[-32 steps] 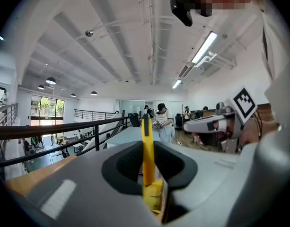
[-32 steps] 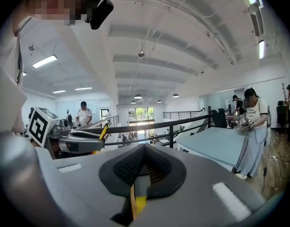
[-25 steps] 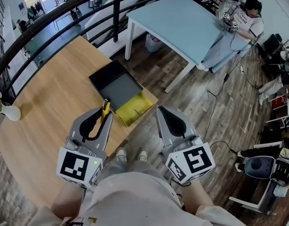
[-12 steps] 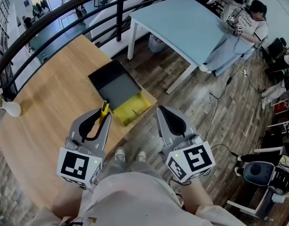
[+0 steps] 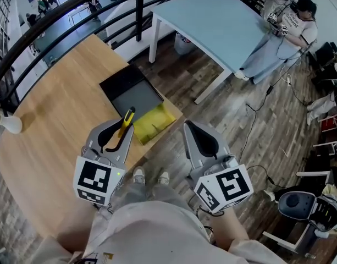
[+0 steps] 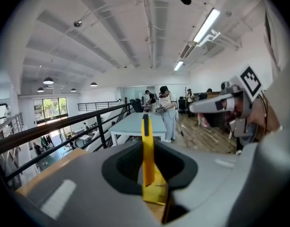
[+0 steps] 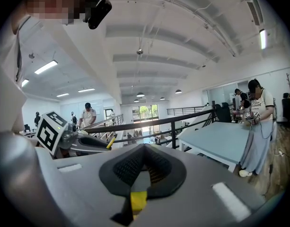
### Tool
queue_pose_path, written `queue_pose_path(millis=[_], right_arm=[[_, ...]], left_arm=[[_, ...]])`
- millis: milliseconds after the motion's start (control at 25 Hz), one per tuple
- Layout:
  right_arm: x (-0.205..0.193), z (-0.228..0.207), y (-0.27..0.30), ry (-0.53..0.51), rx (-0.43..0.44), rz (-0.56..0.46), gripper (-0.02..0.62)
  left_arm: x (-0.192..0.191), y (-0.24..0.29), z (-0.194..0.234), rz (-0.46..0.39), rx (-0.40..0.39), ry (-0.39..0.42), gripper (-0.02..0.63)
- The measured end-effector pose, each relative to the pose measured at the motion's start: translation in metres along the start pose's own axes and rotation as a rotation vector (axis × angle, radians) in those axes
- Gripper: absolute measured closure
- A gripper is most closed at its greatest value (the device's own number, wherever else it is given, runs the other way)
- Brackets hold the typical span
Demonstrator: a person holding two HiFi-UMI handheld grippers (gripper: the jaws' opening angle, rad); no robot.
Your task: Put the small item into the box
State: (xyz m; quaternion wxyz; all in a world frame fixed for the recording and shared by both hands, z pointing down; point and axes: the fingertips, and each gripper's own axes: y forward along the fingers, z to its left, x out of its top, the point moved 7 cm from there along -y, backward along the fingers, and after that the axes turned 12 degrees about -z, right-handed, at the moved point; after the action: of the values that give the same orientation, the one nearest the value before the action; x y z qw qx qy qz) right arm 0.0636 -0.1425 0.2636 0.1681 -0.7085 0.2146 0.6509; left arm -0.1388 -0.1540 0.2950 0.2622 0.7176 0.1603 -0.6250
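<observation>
As seen from the head view, got a wooden table at left, with a black box lying open near its edge, yellow flap folded out on the near side. Have left gripper above the table just short of the box, clamped on the small item. Have right gripper beside it over the floor, jaws pressed together. Small item yellow, upright past the tips, not yet in the box.

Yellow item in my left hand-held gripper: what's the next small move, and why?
Probably ease the left hand-held gripper forward until the yellow item hangs over the black box; the jaws are shut on it, but it looks just short of the box's opening.
</observation>
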Motion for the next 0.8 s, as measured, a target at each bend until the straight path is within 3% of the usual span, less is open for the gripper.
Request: queue_pose_path(millis=[520,800], right_arm=[[-0.032,-0.026,0.028,0.054,0.009,0.050,0.597],[-0.063,-0.044,0.051,0.086,0.032,0.073,0.597]], left_arm=[[-0.085,0.070,-0.004,0.217,-0.119,0.034,0.541],[-0.128,0.098,-0.008,0.292,-0.143,-0.009,0.541]])
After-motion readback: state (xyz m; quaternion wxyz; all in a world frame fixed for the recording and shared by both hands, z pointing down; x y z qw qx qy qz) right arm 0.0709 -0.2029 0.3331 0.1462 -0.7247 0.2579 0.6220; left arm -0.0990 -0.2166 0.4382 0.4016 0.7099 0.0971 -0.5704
